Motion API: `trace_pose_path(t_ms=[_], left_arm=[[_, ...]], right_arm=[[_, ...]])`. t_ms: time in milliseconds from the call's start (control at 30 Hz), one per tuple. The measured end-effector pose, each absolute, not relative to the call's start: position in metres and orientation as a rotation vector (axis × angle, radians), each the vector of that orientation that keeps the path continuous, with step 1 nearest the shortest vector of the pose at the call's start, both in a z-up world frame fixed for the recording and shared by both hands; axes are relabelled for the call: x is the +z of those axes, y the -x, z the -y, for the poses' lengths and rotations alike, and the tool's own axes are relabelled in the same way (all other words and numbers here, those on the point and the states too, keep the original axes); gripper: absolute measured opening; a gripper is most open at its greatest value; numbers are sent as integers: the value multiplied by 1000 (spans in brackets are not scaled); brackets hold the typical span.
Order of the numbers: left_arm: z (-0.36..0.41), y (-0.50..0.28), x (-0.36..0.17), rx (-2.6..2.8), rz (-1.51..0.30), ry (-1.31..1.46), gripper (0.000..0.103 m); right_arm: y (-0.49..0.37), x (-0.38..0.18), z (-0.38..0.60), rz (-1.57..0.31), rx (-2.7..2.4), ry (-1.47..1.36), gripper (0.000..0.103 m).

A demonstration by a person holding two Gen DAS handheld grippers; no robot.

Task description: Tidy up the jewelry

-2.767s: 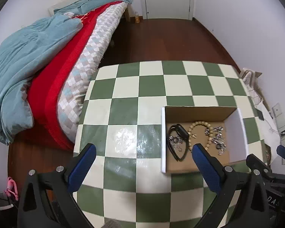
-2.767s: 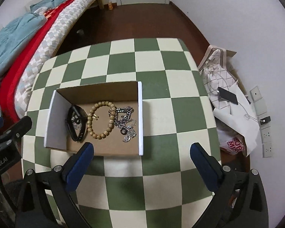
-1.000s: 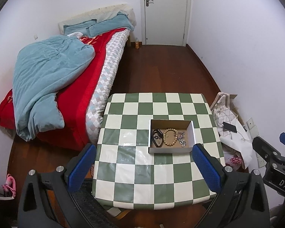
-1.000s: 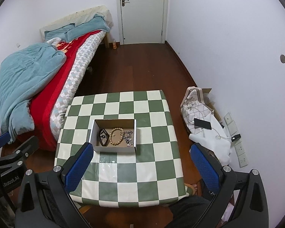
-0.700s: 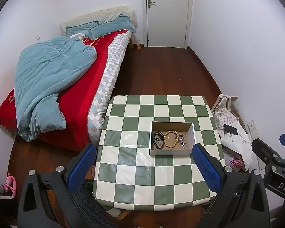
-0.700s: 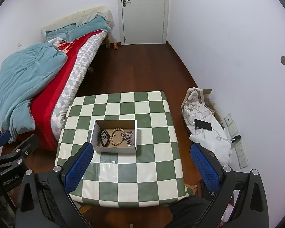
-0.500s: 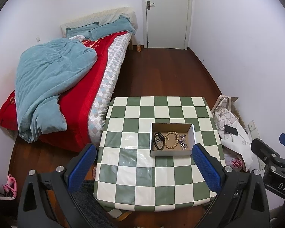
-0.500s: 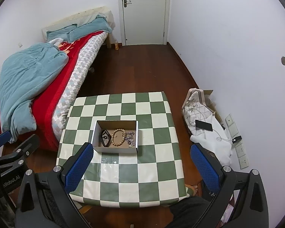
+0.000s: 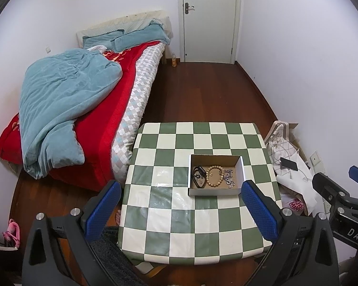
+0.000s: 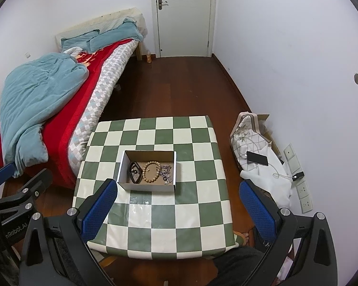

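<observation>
A shallow cardboard box [image 9: 216,191] [image 10: 147,187] sits on the green-and-white checkered table [image 9: 169,217] [image 10: 198,205]. Inside lie a black bracelet [image 9: 198,177] [image 10: 134,172], a wooden bead bracelet [image 9: 214,176] [image 10: 151,171] and silver chain jewelry [image 9: 228,178] [image 10: 166,172]. My left gripper [image 9: 179,209] is open and empty, held high above the table's near side. My right gripper [image 10: 176,211] is open and empty, also high above the table. Both are far from the box.
A bed [image 9: 88,100] with a blue duvet and red cover stands left of the table. A bag, white cloth and a phone [image 10: 257,158] lie on the floor at the right wall. A closed door [image 9: 208,19] is at the far end.
Both grippers have risen and pulled back from close above the box to high over the table; the box now looks small. The jewelry in the box has not moved.
</observation>
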State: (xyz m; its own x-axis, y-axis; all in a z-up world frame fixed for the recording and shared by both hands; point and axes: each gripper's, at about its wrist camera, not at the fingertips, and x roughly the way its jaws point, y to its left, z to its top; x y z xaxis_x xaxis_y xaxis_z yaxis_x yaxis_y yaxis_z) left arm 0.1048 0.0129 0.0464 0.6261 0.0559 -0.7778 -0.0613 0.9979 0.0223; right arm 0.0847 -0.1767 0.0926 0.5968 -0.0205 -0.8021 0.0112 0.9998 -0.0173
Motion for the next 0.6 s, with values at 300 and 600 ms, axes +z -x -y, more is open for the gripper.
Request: trace_pose_path(t_ms=[300,600], left_arm=[[-12,-101,54,78,-877,14,103],[-12,-101,57,85,-860,12,103]], right_arm=[[-83,98,174,-925,-12,9,103],[-85,98,176,-924,-12,6,103]])
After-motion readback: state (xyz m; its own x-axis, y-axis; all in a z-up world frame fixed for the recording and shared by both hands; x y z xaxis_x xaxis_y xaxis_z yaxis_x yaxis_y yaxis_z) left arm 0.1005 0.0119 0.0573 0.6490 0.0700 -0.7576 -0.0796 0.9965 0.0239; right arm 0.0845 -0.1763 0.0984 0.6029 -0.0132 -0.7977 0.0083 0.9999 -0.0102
